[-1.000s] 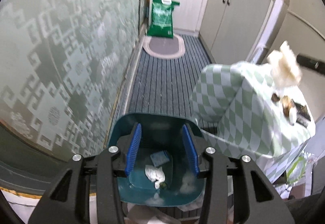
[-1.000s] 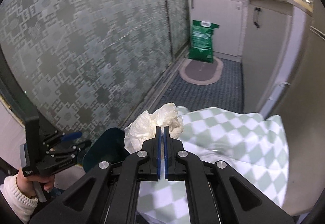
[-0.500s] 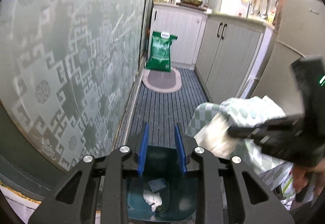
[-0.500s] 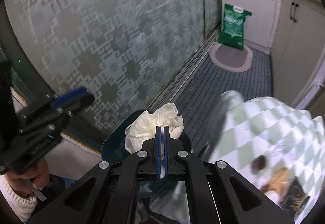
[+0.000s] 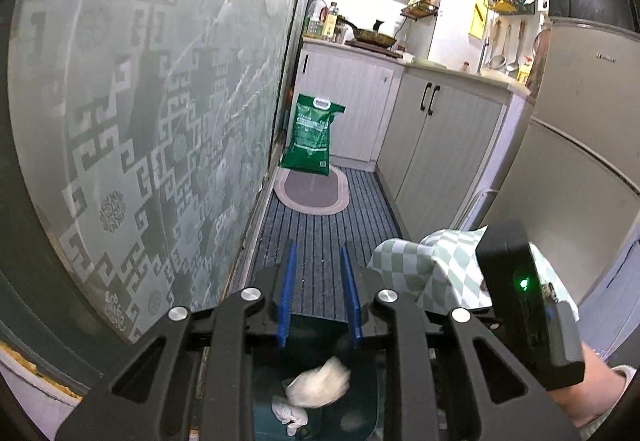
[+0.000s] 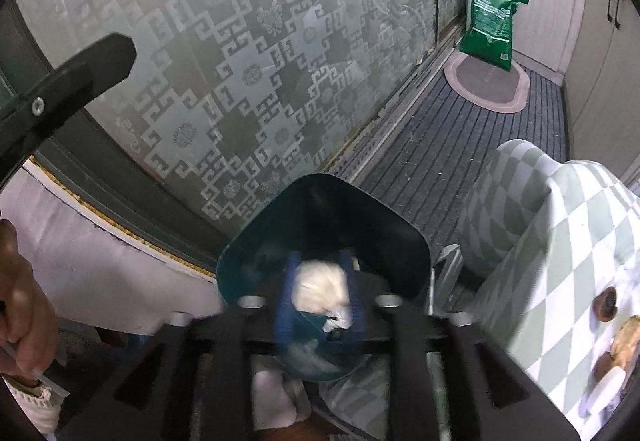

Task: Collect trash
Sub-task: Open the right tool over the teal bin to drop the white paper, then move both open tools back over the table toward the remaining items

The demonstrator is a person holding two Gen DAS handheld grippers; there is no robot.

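The crumpled tissue (image 6: 320,287) sits between our right claw (image 6: 318,295)'s opening jaws above the teal bin (image 6: 320,201), so it may cling to a pad and miss.

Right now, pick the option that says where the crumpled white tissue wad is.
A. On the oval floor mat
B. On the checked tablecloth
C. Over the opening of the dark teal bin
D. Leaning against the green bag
C: the right wrist view shows the white tissue wad between the right claw's opening fingers, inside the outline of the dark teal bin, and the left wrist view shows it over that bin too.
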